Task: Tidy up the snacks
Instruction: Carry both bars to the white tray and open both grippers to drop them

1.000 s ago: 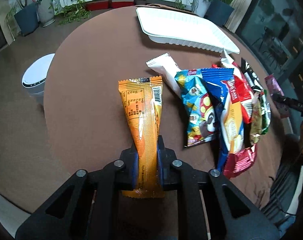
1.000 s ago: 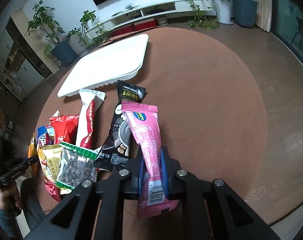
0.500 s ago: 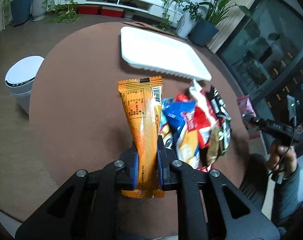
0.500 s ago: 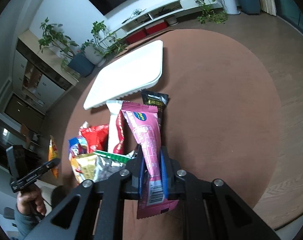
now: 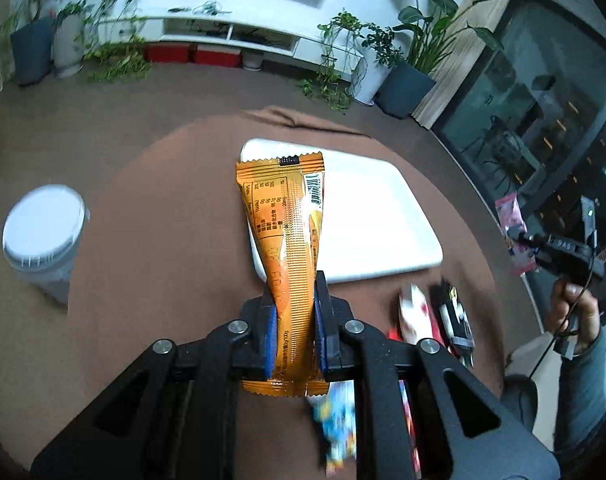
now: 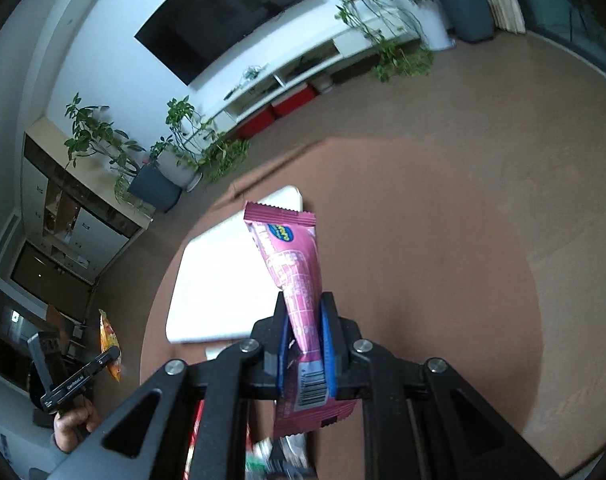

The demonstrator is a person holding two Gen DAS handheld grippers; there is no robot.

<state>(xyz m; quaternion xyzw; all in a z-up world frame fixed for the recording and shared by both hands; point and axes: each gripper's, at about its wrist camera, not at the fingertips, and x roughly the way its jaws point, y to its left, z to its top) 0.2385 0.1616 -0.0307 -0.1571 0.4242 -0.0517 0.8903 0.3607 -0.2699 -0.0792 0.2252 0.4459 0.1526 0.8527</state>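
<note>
Left gripper (image 5: 294,316) clamped on orange snack pack (image 5: 289,248), pack upright btwn blue pads, held above round brown bench (image 5: 163,220), top edge overlapping white tray (image 5: 375,216) in view. Right gripper (image 6: 306,332) clamped on pink snack pack (image 6: 293,256), also raised over bench w/ tray behind. Remaining snack pile (image 5: 435,316) lies on bench just beside tray's near edge, blurred. White bin (image 5: 43,240) on floor at left.

An orange packet (image 5: 287,240) printed with a barcode is showing against the white tray (image 5: 367,216). Beside the tray, the table (image 5: 163,208) is looking brown. A pink packet (image 6: 295,264) is wearing a blue-and-yellow logo.
</note>
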